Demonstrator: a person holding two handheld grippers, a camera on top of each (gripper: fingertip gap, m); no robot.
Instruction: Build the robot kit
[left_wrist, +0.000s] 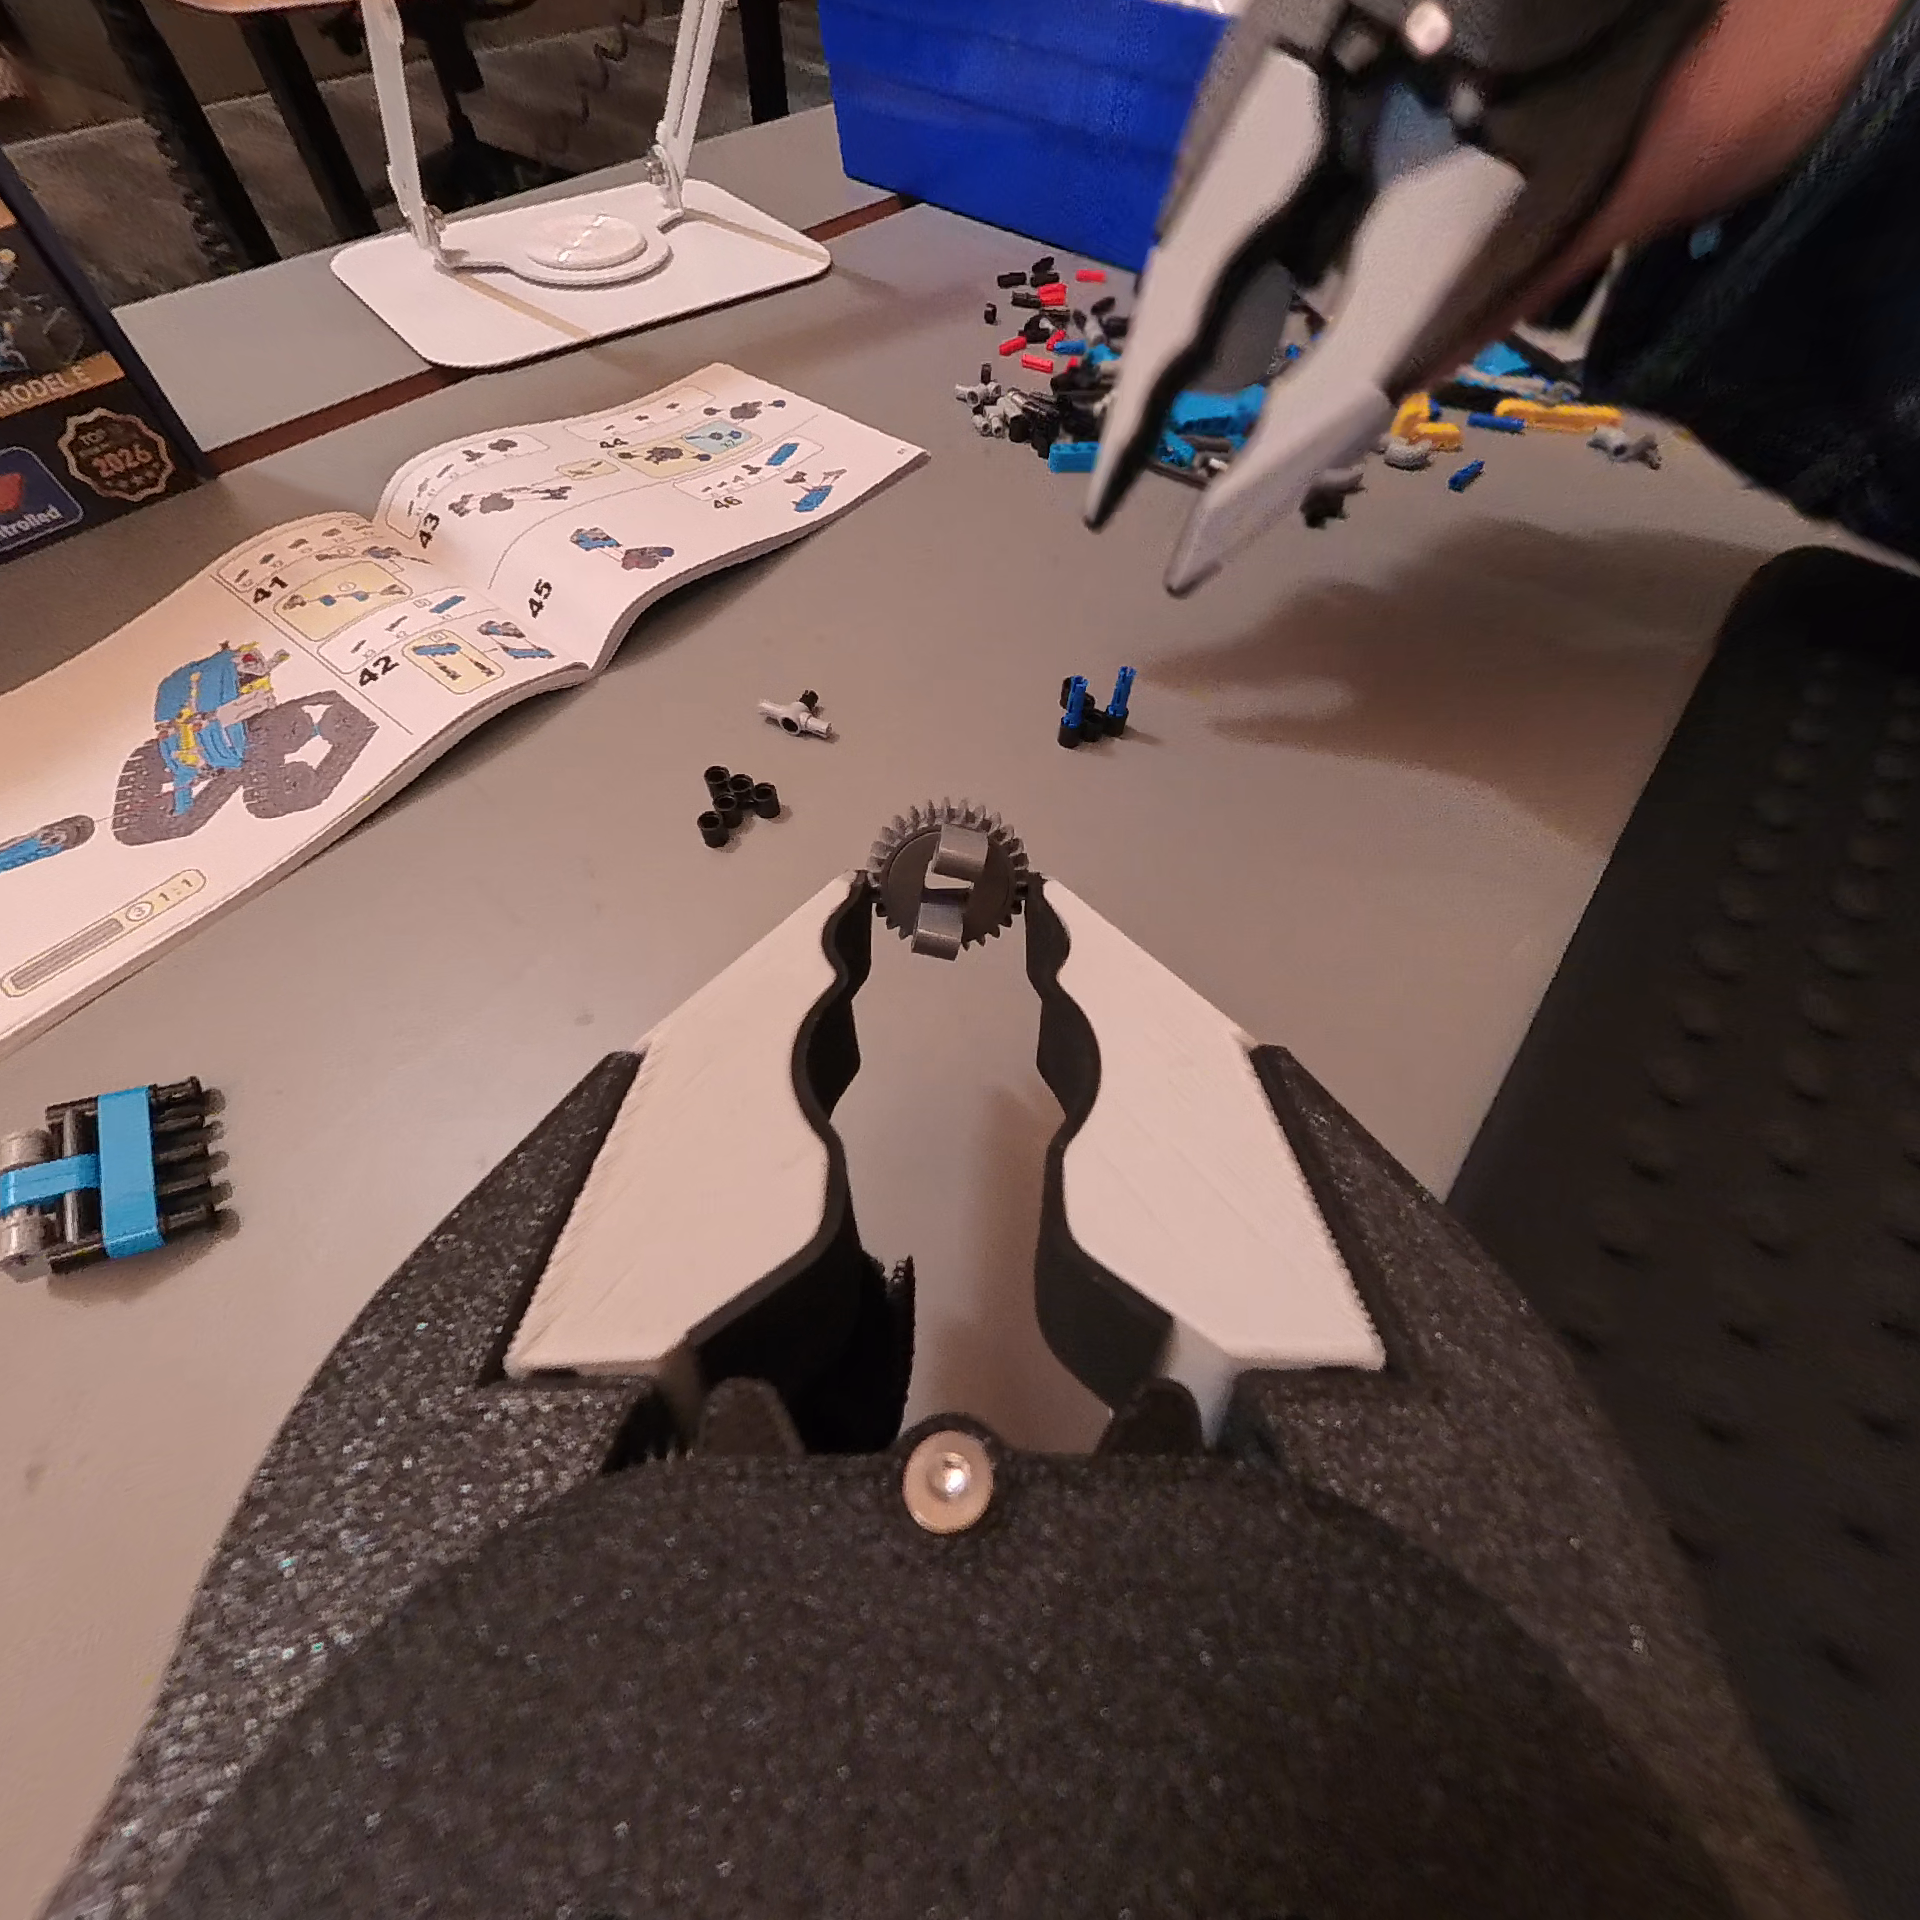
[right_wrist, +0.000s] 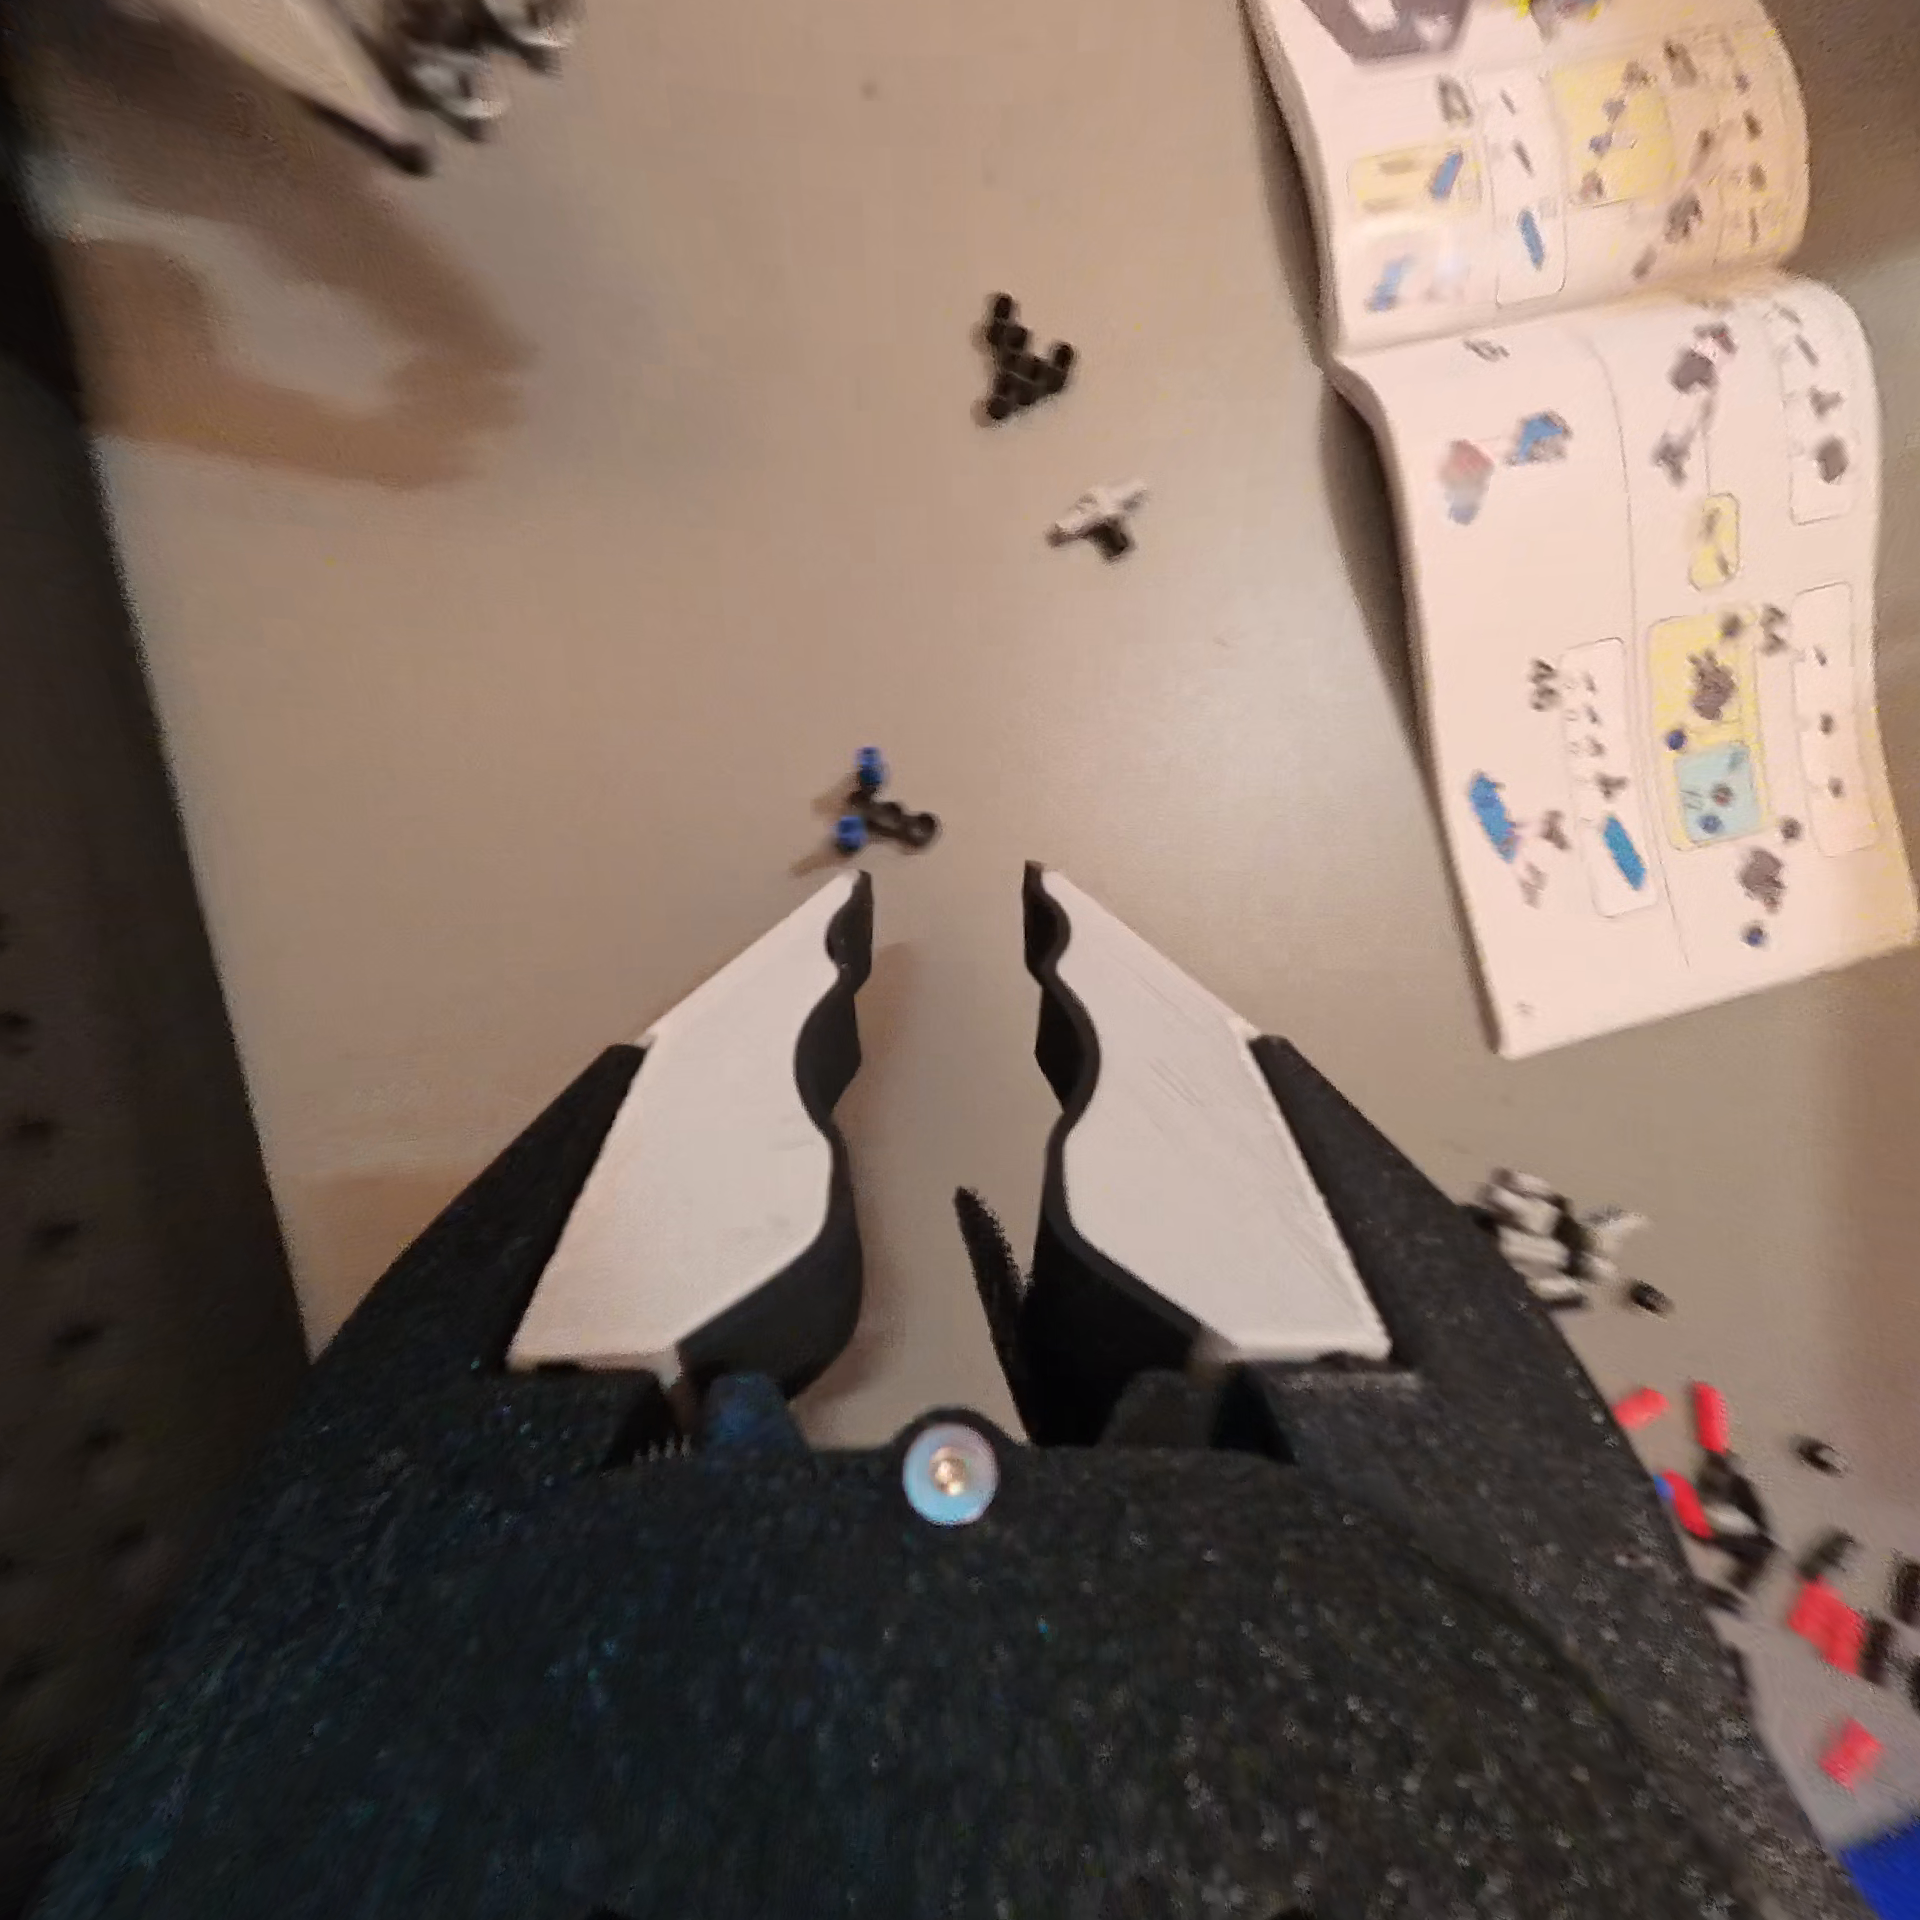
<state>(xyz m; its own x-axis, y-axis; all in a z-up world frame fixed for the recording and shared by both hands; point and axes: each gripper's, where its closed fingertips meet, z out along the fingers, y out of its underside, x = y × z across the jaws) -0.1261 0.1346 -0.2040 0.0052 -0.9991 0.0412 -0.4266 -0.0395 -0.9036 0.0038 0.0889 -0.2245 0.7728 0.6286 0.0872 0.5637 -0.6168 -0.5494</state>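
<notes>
My left gripper (left_wrist: 948, 883) is shut on a dark grey toothed gear (left_wrist: 948, 881) with a lighter grey piece across its hub, held above the grey table (left_wrist: 520, 1039). My right gripper (right_wrist: 948, 883) is open and empty; it hovers above the table just short of a small black piece with two blue pins (right_wrist: 878, 814). That same piece stands beyond the gear in the left wrist view (left_wrist: 1093, 712). The right gripper also shows at the upper right of the left wrist view (left_wrist: 1138, 545), held in a person's hand.
An open instruction booklet (left_wrist: 416, 613) lies at the left. A black connector (left_wrist: 736, 802) and a light grey cross piece (left_wrist: 795, 715) lie near the gear. A pile of loose parts (left_wrist: 1122, 384) sits before a blue bin (left_wrist: 997, 125). A black-and-blue assembly (left_wrist: 109, 1184) lies front left. A black mat (left_wrist: 1714, 1143) borders the right. About 15 centimetres separates my left fingertips from my right.
</notes>
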